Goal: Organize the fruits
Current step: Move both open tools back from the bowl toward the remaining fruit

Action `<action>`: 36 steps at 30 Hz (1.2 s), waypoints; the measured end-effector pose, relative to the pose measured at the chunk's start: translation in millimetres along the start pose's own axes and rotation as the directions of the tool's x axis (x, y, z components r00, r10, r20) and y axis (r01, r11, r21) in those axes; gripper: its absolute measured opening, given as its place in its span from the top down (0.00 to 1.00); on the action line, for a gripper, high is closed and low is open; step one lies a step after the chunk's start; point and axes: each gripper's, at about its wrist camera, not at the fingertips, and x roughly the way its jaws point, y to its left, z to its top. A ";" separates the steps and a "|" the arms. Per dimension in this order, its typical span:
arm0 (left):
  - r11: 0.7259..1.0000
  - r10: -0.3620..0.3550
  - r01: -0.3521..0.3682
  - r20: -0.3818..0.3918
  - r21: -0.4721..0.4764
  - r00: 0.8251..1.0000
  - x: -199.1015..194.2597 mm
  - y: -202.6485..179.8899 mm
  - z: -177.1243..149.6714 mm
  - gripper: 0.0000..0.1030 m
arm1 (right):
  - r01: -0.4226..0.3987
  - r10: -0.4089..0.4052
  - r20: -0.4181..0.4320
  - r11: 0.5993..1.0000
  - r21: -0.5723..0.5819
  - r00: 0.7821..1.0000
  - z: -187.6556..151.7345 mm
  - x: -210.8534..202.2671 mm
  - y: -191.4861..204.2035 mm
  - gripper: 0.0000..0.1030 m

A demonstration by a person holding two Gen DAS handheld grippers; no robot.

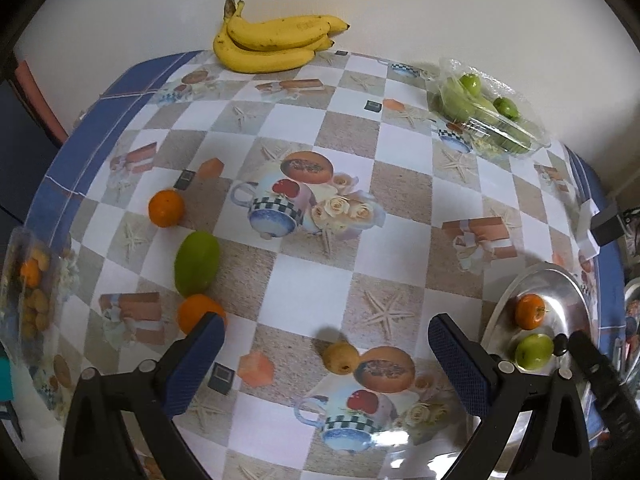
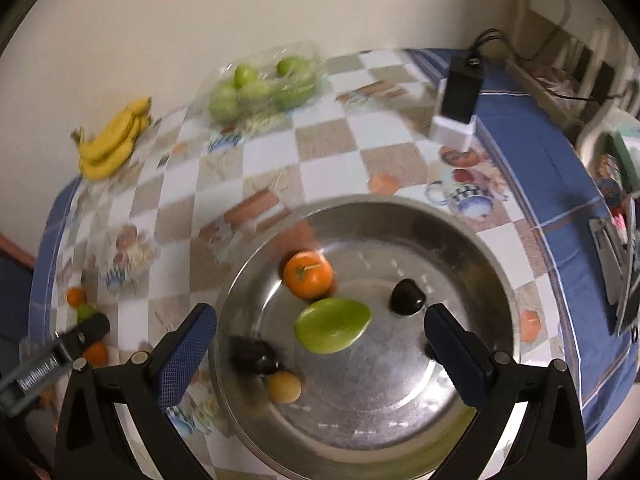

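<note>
- Left wrist view, far left edge: clear bag of small orange and yellow fruits (image 1: 30, 292), blurred.
- Orange (image 1: 166, 208) on the checkered tablecloth (image 1: 304, 276); green mango (image 1: 197, 263) just below it, second orange (image 1: 200, 314) touching the mango's lower end, partly behind the left finger pad.
- Left gripper (image 1: 326, 364) spread wide, nothing between the pads, hovering over the table.
- Small yellow fruit (image 1: 340, 357) on the cloth between the two fingers, touching neither.
- Banana bunch (image 1: 272, 42) at the far edge against the wall.
- Clear plastic clamshell of green fruits (image 1: 486, 110) far right.
- Metal bowl (image 1: 568, 280) at the right edge, holding an orange and a green fruit; the other gripper's tip pokes in there.
- Right wrist view, motion-blurred: left gripper's finger at lower left, near the two oranges and the mango.
- Right gripper (image 2: 320, 350) released, fingers far apart, empty, above the metal bowl (image 2: 460, 240).
- In the bowl: tangerine with stem (image 2: 308, 274), green mango-like fruit (image 2: 332, 325) touching it just below, both between the fingers but not gripped.
- Small yellow fruit (image 2: 284, 387) at the bowl's lower left edge; cannot tell if in or outside.
- Two dark blobs in the bowl, unidentifiable.
- Black device on white base (image 2: 460, 100) far right on the table.
</note>
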 end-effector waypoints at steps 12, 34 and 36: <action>0.998 0.065 -0.064 0.034 -0.013 0.997 0.7 20.6 7.2 0.00 | 0.021 -0.022 0.018 0.998 0.056 1.000 -0.8 -12.7 3.0 0.00; 0.992 0.082 -0.080 0.016 -0.101 0.997 -21.8 129.1 26.3 0.00 | -0.107 0.096 -0.057 0.967 -0.233 0.994 -33.6 -1.1 135.4 0.00; 0.992 0.061 -0.058 0.020 -0.116 0.998 -20.7 136.0 26.5 0.00 | -0.122 0.107 -0.076 0.962 -0.246 0.991 -37.6 3.8 146.3 0.00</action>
